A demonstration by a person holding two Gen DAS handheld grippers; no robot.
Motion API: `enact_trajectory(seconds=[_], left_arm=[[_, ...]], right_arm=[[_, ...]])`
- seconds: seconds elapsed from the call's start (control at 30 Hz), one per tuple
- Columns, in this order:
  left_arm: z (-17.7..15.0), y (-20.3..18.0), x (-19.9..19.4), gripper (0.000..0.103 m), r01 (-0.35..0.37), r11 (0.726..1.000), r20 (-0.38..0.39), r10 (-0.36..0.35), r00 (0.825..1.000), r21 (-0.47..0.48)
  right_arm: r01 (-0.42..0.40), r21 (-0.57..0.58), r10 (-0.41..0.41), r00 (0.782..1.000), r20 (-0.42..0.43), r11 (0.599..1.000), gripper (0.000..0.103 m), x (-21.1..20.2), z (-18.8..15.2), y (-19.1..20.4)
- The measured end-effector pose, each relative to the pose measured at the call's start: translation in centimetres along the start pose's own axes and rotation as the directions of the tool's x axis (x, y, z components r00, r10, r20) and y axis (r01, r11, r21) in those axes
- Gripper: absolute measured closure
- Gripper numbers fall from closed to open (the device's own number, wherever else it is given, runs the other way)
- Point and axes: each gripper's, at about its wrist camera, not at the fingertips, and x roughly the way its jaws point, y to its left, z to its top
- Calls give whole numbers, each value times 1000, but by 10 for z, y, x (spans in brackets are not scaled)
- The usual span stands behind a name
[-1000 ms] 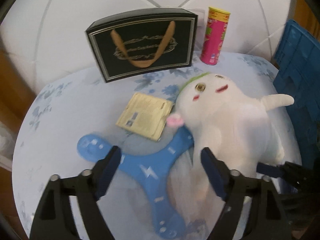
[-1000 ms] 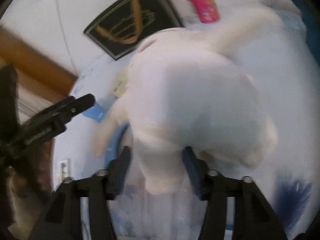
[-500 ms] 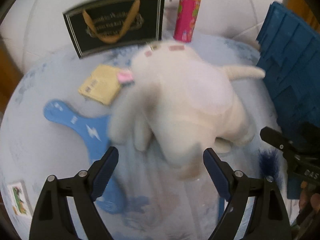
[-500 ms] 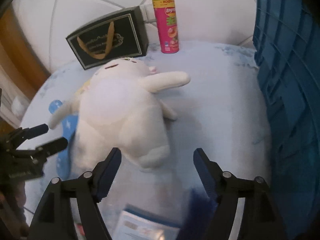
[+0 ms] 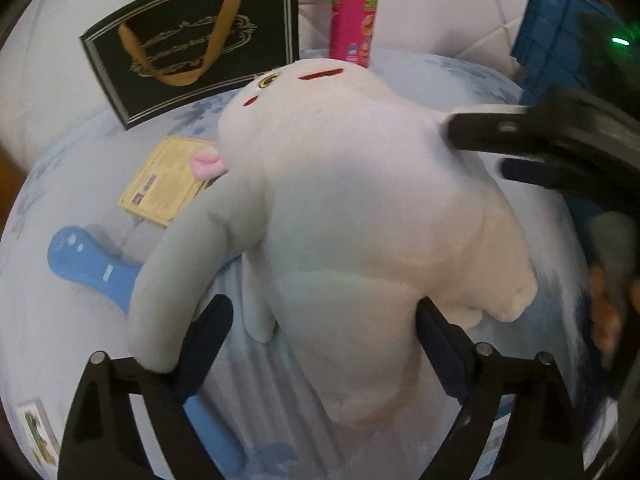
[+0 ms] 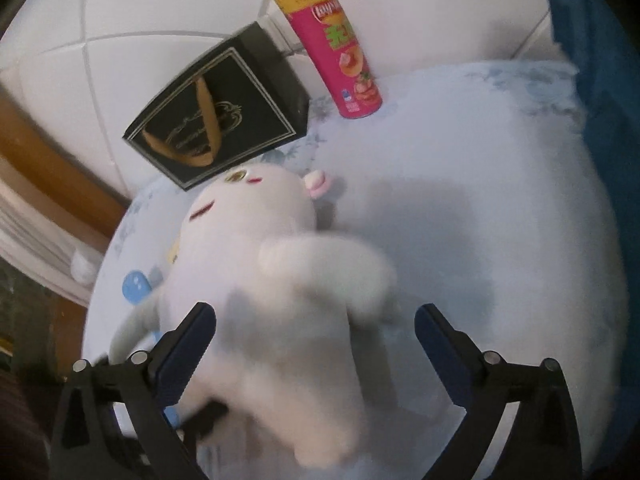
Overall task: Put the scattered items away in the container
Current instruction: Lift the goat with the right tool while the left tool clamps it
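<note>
Two sets of fingers stand spread around one thing: the white plush rabbit toy (image 5: 360,208), which lies across the middle of the pale blue flowered bed cover (image 6: 480,200), head toward the far side. We have the left gripper (image 5: 322,328) low over its near end, jaws wide and just widened further, the toy's lower body between them with no firm pinch that we can see. Our right gripper (image 6: 316,332) has also just been opening; its fingers stand apart on either side of the toy's blurred body and press on nothing.

Under the toy's left side lies the blue plastic boomerang (image 5: 88,260), and just beyond it the flat yellow packet (image 5: 168,184). At the far edge the black paper gift bag with a gold ribbon handle (image 5: 200,56) and the pink cylindrical crisp can (image 5: 354,12) stand upright. The dark blue plastic crate (image 5: 560,48), which we take for the container, stands at the right edge, apart from the toy. A small picture card (image 5: 36,432) lies near left.

We judge that the toy is the item in hand and that nothing we can see is in the crate yet. Next we need to close one gripper on the soft body, deep enough that the plush does not slip out, then lift it clear of the boomerang and carry it right over the crate wall.
</note>
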Motion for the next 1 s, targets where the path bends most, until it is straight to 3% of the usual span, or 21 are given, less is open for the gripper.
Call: enact_trajectory(seconds=[0.07,0.1,0.13,0.23,0.4,0.53,0.63,0.83,1.0], left_arm=[[0,11,3,11,10,1000,-10,-10,1000,13],[-1,18,5,10,32,999,-19,-31,999,10],[-1,22,8,3,47,999,-29,-47,998,2],[-1,19,14,0,72,997,-21,-73,997,-31],[2,-6,34,0,101,995,-33,-102,994,-19],[8,-15,29,16,98,995,2,-98,995,-20],[9,-14,14,21,105,994,34,-105,994,-6],[7,-15,-37,21,76,996,135,-82,987,51],[10,-15,-100,21,59,995,234,-77,969,84]], right_arm=[[-50,36,51,998,-43,998,15,17,7,-4],[-124,72,129,989,-69,990,23,23,4,-4],[-147,71,152,985,-77,987,25,24,0,0],[-143,51,147,986,-75,988,25,24,-6,7],[-159,134,173,980,-99,978,17,32,-10,-12],[-150,132,163,982,-98,980,17,42,-10,-18],[-167,113,175,982,-70,979,26,31,-11,-13],[-229,55,227,973,35,972,28,-11,-17,12],[-250,2,248,960,126,968,28,-62,-19,45]])
